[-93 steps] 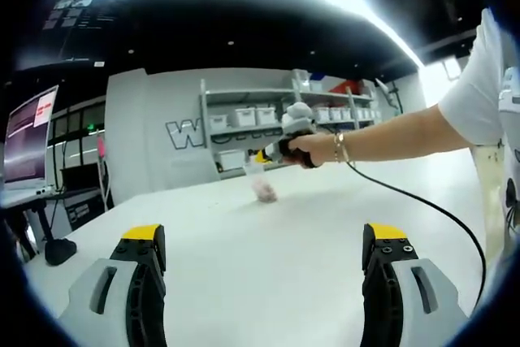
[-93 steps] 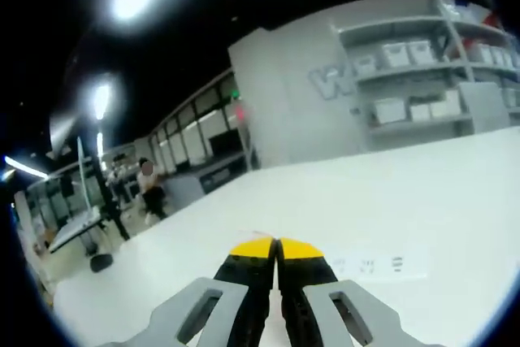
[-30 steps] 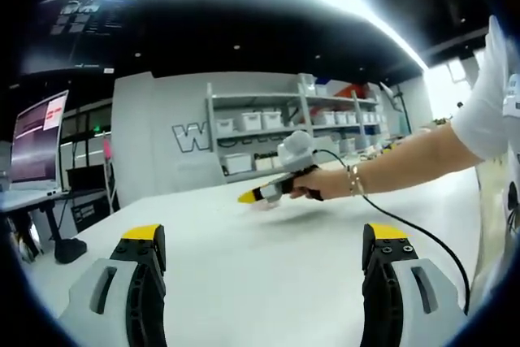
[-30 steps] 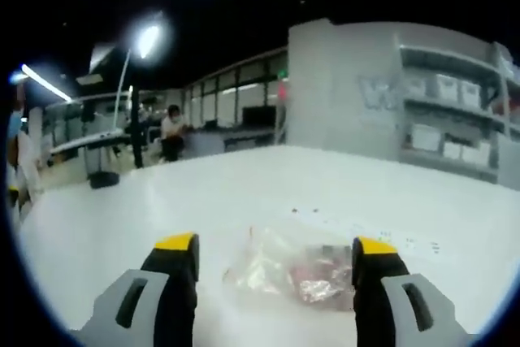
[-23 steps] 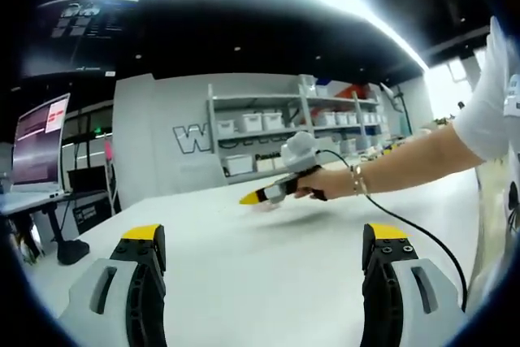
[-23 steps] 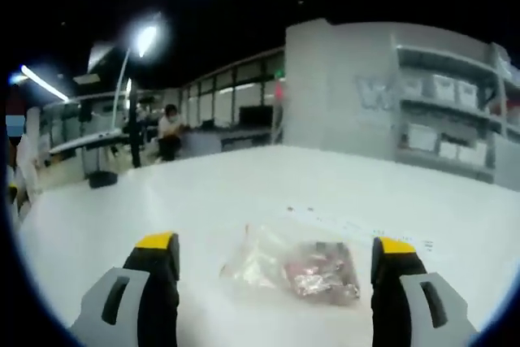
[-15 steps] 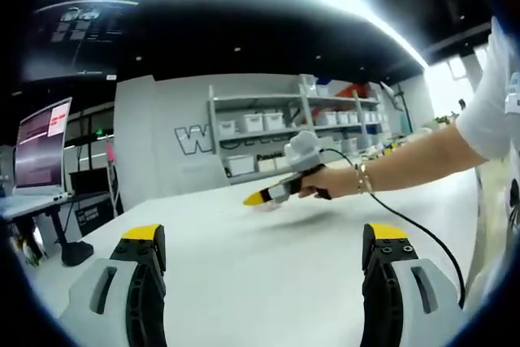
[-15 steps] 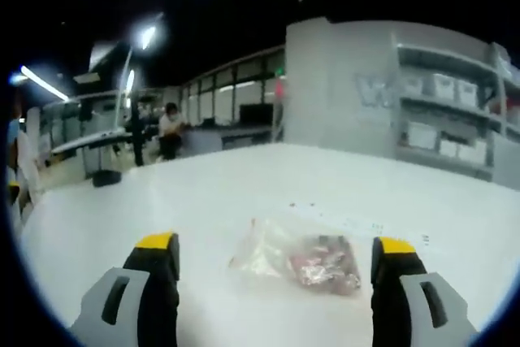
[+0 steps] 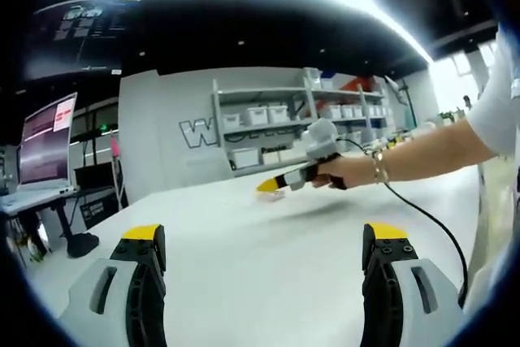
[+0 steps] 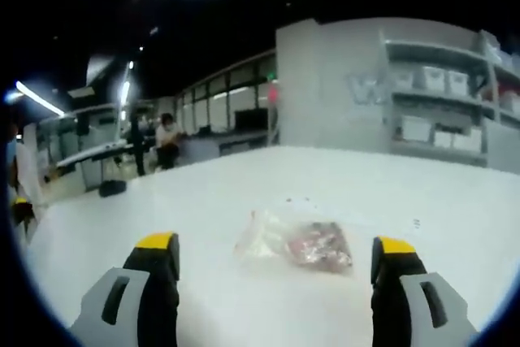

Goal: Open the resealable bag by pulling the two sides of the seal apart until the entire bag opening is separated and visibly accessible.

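Jaws of both grippers stand wide apart, holding nothing. Right gripper (image 10: pixel 275 270) faces the bag (image 10: pixel 294 244), which lies flat on the white table (image 10: pixel 422 193) just ahead, between its jaw tips. Left gripper (image 9: pixel 264 258) is well back. Judgement: pinch one lip near the seal, bring left to the opposite lip. Wall lettering starts "W"; rest unreadable.

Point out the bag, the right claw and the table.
bag (image 10: pixel 296 243), right gripper view, on its dark contents.
right claw (image 10: pixel 278 270), right gripper view, midway between its yellow tips.
table (image 10: pixel 244 176), right gripper view, on bare white top beyond the bag.
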`<state>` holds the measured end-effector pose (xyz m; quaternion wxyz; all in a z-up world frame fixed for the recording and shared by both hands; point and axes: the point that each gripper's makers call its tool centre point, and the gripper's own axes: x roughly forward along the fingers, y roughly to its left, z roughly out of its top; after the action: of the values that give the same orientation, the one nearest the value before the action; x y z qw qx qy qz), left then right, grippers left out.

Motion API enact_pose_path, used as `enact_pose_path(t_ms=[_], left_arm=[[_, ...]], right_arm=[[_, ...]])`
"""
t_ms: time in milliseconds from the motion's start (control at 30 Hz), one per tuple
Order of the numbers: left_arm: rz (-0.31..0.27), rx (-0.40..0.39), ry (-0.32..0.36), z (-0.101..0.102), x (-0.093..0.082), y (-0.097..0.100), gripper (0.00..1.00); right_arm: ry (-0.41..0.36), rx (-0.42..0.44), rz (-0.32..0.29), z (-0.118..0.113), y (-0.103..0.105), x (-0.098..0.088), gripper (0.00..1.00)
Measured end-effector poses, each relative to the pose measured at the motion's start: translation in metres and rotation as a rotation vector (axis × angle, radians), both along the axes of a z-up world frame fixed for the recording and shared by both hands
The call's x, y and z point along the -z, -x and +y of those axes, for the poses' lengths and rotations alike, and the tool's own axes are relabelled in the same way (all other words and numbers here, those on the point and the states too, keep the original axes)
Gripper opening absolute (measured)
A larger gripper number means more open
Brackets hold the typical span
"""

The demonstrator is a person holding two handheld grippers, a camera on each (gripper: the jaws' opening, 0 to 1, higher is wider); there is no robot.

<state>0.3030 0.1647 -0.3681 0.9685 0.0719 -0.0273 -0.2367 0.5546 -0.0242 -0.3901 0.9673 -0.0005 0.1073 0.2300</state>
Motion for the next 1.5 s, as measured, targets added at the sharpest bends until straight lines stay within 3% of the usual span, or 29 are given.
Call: enact_pose_path(t_ms=[733,1167,1233,1500], left_arm=[[0.022,-0.018,-0.006,0.005,0.012,0.004,1.0],[0.024,-0.02,-0.024,0.0,0.014,0.007,0.99],[0.022,-0.019,-0.026,-0.001,0.013,0.008,0.99],[0.015,-0.024,-0.036,0.0,0.012,0.012,0.99]], right_arm=[[-0.101,0.014,-0.04,-0.008,0.052,-0.017,1.0],[-0.162,0.033,-0.081,-0.024,0.072,-0.036,1.0],[-0.171,0.037,-0.085,-0.03,0.067,-0.041,1.0],[-0.208,0.059,-0.097,-0.045,0.076,-0.043,1.0]])
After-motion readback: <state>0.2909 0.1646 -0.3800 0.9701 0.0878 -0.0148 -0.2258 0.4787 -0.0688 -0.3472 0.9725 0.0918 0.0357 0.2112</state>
